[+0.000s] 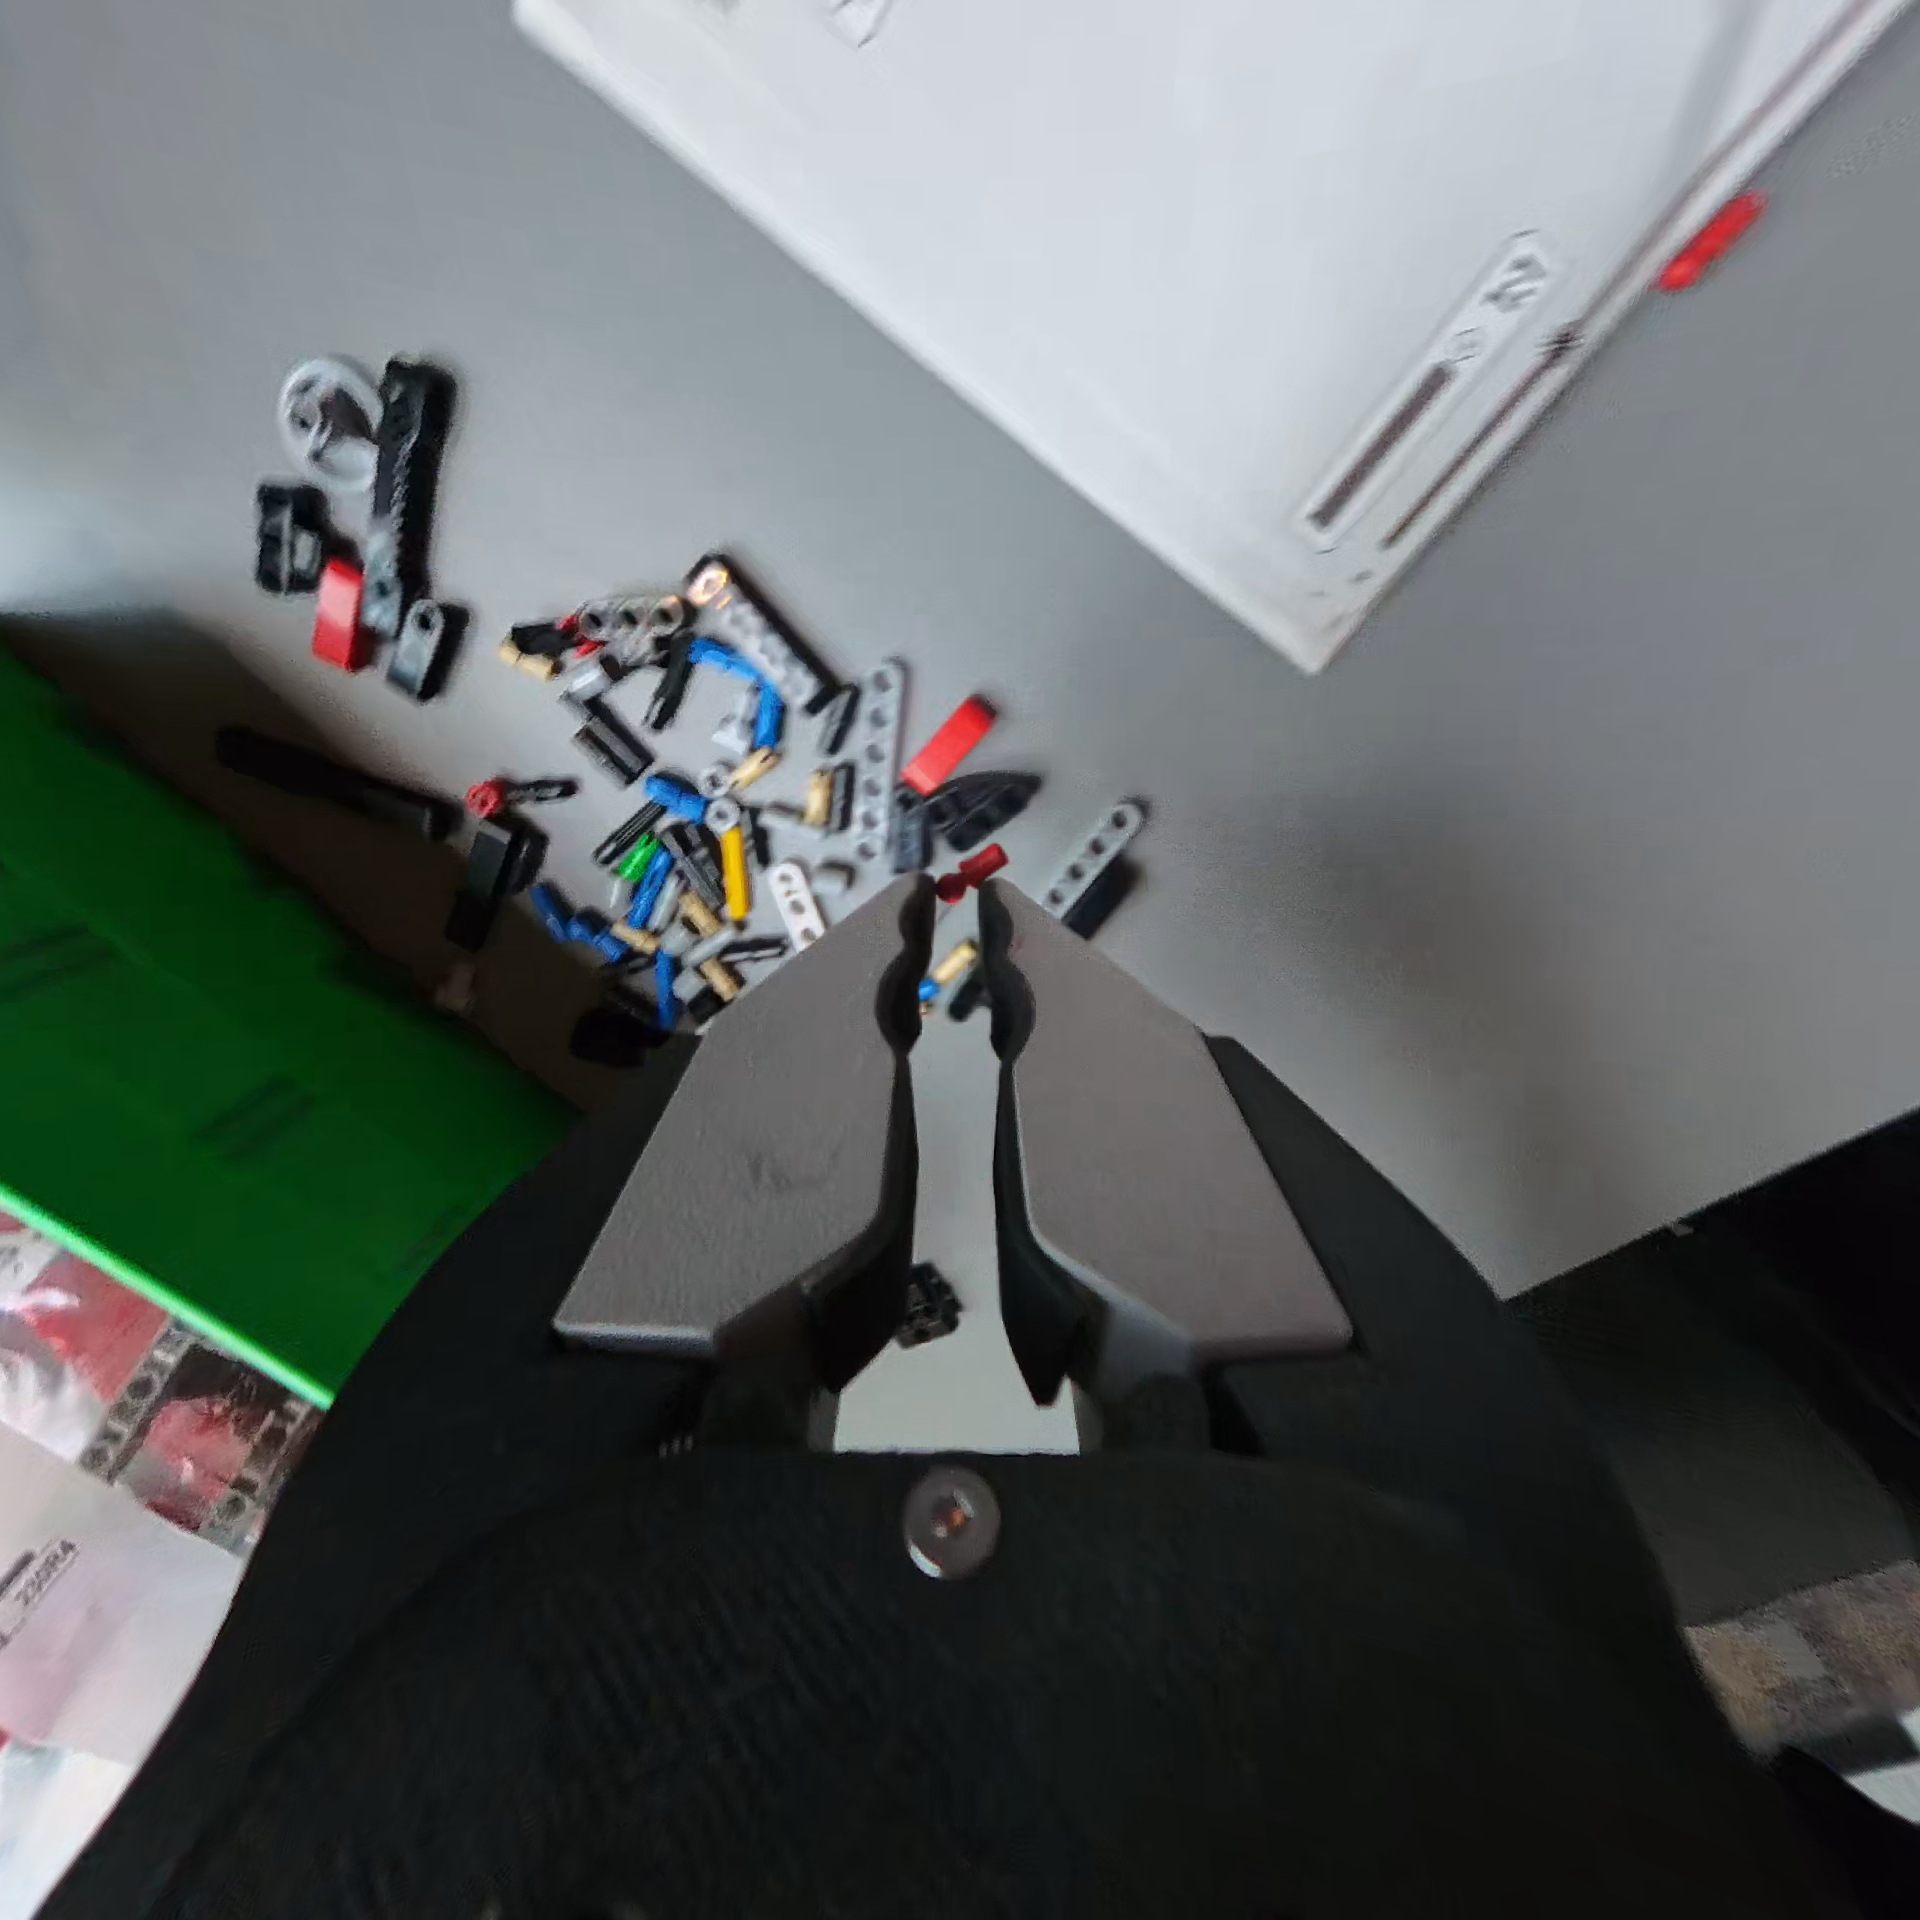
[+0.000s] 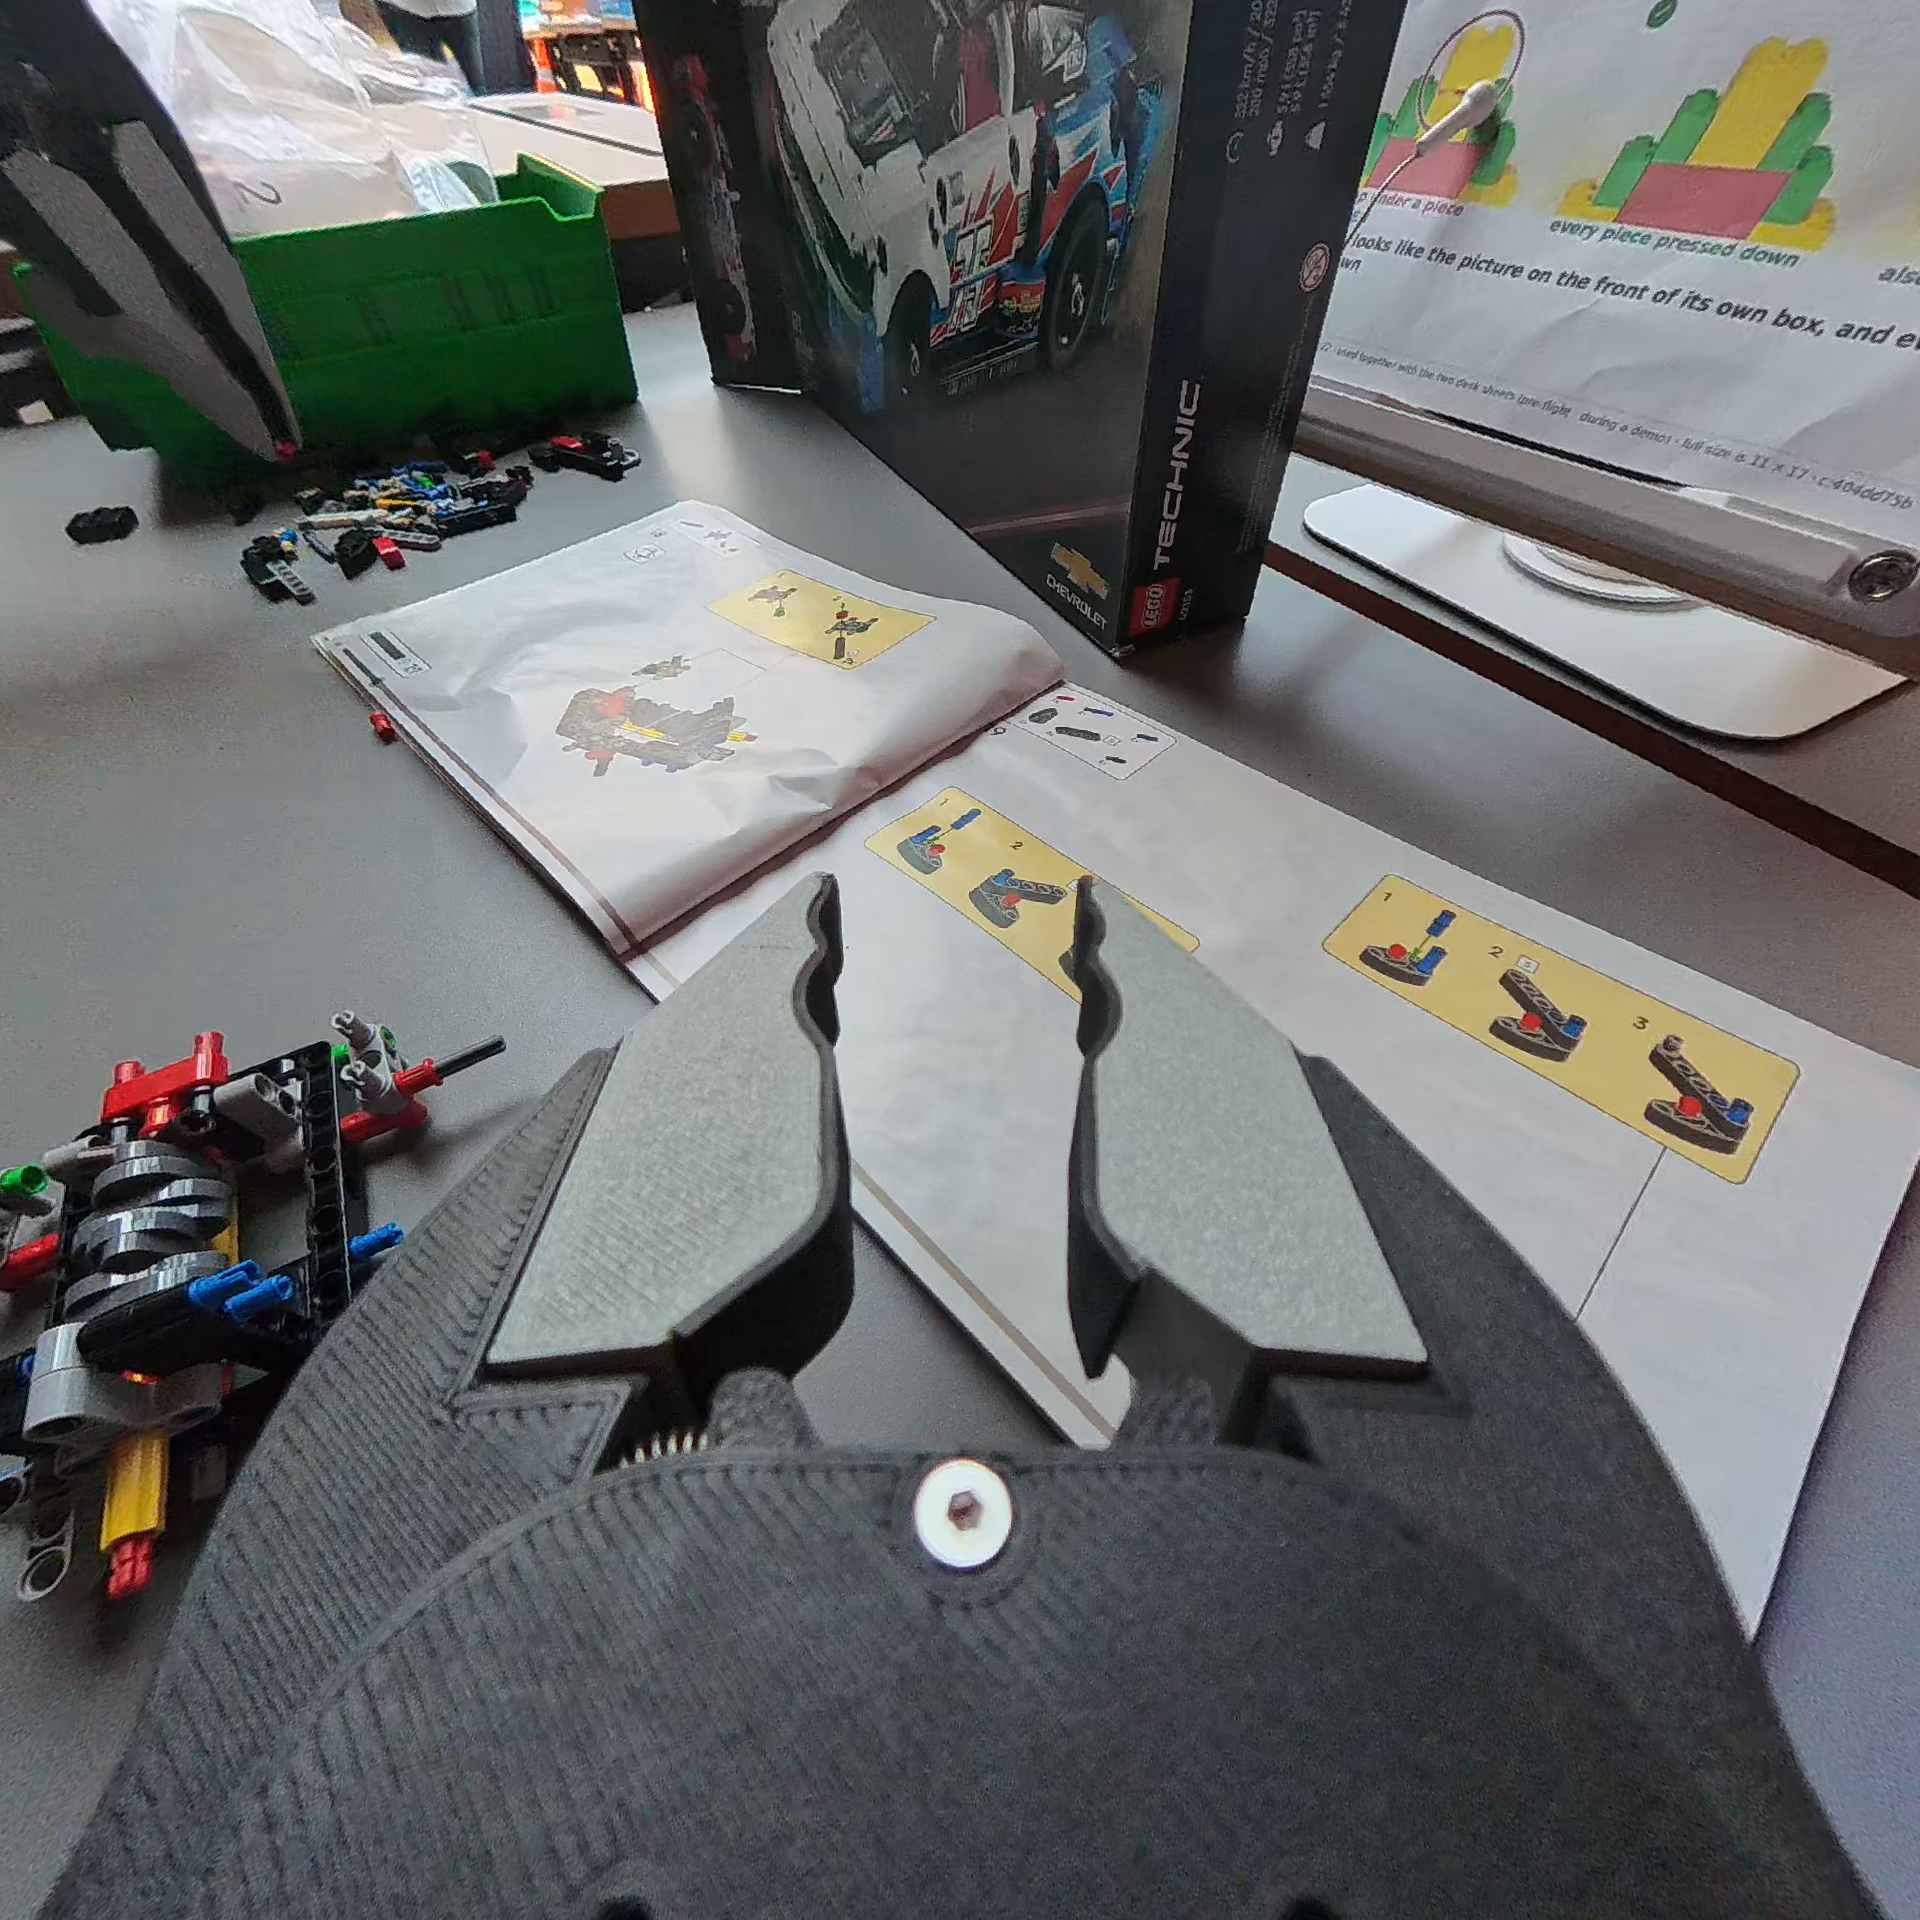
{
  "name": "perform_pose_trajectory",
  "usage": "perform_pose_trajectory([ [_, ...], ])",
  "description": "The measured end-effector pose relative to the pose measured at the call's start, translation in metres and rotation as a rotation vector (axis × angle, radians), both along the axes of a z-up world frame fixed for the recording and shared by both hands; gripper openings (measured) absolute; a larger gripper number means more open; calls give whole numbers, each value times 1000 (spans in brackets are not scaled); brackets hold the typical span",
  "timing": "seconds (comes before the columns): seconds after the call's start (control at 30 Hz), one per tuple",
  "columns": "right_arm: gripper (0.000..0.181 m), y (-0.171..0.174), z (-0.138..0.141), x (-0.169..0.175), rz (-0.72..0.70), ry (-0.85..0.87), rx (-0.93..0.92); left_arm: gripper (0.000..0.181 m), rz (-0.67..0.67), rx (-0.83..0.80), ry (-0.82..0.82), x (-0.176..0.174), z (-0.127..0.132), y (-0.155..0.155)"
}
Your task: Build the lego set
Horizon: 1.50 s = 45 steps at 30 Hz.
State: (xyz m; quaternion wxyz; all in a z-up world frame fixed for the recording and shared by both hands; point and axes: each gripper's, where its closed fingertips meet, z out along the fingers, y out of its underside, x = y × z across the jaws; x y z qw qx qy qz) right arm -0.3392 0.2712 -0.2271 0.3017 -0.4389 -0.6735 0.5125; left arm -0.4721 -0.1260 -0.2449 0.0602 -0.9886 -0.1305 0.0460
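The right hand-held gripper is held spread above the open instruction booklet, nothing between its fingers — the part-built model lies to its left on the tabletop. Farther off, a small red pin is pinched at the tips of the left hand-held gripper, over the loose pieces beside the green bin.

green bin, grey table, red pin
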Motion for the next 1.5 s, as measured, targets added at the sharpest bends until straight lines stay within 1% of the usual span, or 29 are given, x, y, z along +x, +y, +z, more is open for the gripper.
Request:
perform_pose_trajectory([
  [0.07,43,0,0,0,0,-1,0,6,-84,23,-1,22,1,23],
  [0.2,43,0,0,0,-1,1,1,6,-220,77,-63,73,-16,72],
  [0.3,42,1,2,1,-3,6,-1,5,-267,114,-66,94,-28,99],
  [0.4,42,0,2,2,3,7,-3,5,-292,122,-97,109,-40,112],
  [0.5,42,-3,2,1,13,5,2,6,-294,114,-113,112,-49,117],
  [0.53,42,-3,2,1,15,6,5,6,-286,136,-107,111,-48,121],
  [0.7,42,-4,2,2,18,6,6,9,-279,123,-110,108,-49,119],
  [0.87,42,-4,1,1,16,4,4,11,-297,131,-93,107,-41,119],
  [1.07,42,-4,1,1,16,2,3,9,-315,177,-52,98,-31,131],
  [1.17,42,-4,1,1,16,2,4,9,-329,168,-53,95,-37,137],
  [1.33,42,-3,1,1,17,4,0,9,-337,124,-68,91,-49,136],
  [1.5,42,-5,1,1,23,2,0,4,-361,89,-92,96,-49,127],
])
